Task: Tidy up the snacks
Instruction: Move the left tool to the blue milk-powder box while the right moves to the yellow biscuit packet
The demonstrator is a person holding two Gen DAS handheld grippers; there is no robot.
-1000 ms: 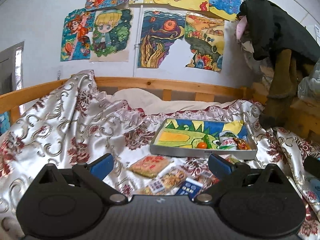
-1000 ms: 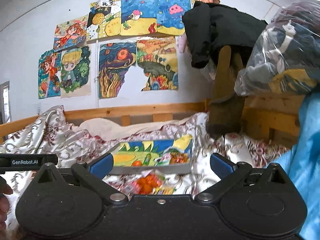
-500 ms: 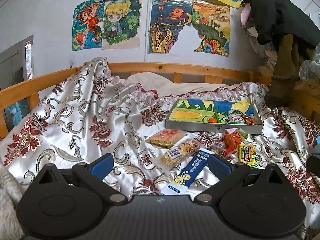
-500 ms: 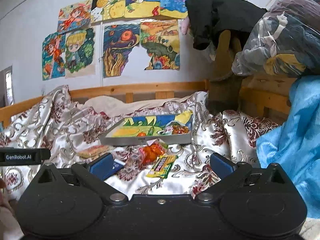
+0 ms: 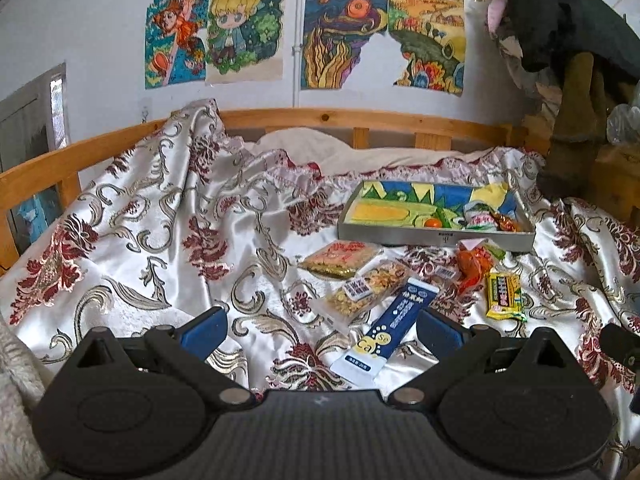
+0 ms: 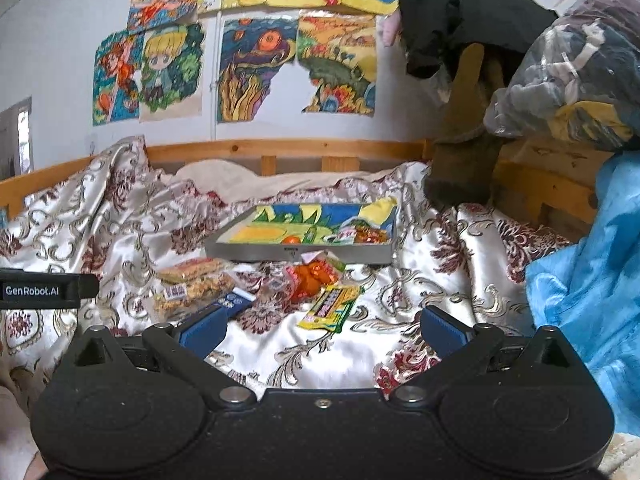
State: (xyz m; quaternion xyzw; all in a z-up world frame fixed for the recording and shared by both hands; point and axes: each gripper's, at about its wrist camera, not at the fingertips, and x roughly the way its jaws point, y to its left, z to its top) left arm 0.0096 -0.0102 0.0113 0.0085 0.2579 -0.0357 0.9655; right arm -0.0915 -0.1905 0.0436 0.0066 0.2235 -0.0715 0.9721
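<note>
Snacks lie loose on the bed just before the grey tray, and since a second ago you've tipped both tools down onto them, left tool and right tool spread wide and empty, ready to pick

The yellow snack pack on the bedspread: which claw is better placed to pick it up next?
Probably the right claw. The yellow snack pack lies almost centred just ahead of its open fingers. For the left claw, also open, that pack sits off to the right, and the blue sachet lies between its fingers instead.
</note>
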